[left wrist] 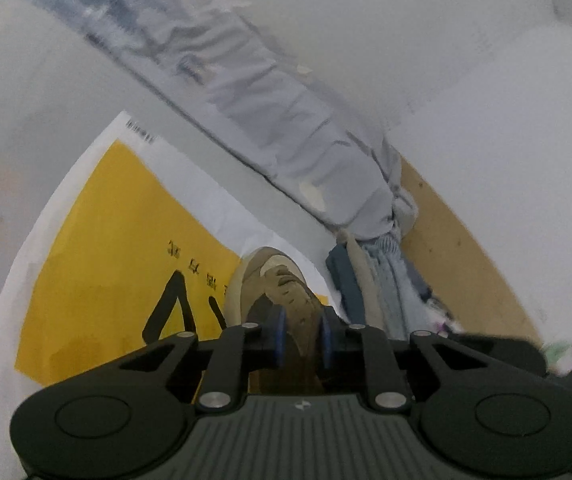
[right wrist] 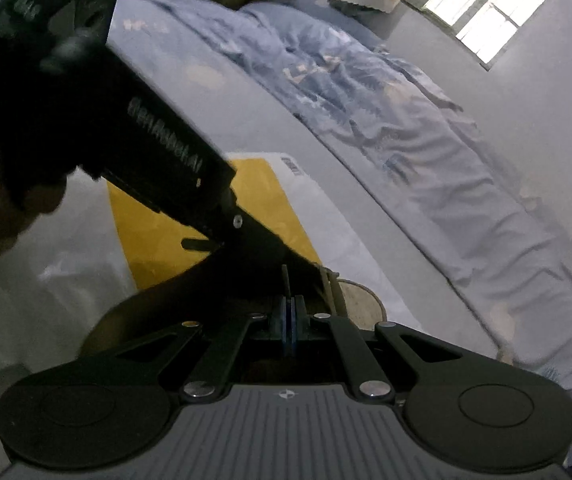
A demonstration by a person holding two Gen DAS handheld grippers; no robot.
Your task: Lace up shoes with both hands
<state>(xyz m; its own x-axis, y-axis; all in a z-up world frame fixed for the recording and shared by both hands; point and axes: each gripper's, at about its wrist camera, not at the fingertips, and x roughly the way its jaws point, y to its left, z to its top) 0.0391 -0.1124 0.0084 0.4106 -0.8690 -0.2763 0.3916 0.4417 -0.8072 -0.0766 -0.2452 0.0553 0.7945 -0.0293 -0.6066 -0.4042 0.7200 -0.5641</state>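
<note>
The tan shoe (left wrist: 276, 300) lies on the yellow sheet (left wrist: 126, 248), toe toward the bed (right wrist: 365, 112). To lace well, each gripper should pinch the lace close to its eyelet, but no lace shows clearly here. The left gripper (left wrist: 301, 334) hovers at the shoe's upper, jaws narrowly apart with tan material between the blue pads; whether they press it I cannot tell. The right gripper (right wrist: 287, 326) is pressed together, seemingly empty, near the shoe.
</note>
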